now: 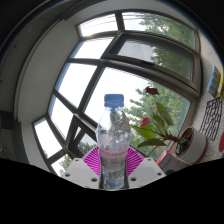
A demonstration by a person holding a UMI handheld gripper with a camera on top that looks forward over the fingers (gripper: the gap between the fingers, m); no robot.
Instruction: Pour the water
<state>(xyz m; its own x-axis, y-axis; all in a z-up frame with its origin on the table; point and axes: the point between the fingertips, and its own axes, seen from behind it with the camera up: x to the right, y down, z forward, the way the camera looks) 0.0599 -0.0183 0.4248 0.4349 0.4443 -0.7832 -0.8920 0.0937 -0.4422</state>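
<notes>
A clear plastic water bottle point(113, 140) with a blue cap stands upright between the two fingers of my gripper point(112, 165). The pink pads point(93, 163) press against its lower body on both sides. The bottle is partly filled with water. It is held up in front of a large window; nothing shows under it. No cup or other vessel is in view.
A big multi-pane window point(120, 70) fills the background, with trees outside. A potted plant with red flowers point(160, 128) stands on the sill to the right of the bottle. A white patterned object point(210, 115) sits further right.
</notes>
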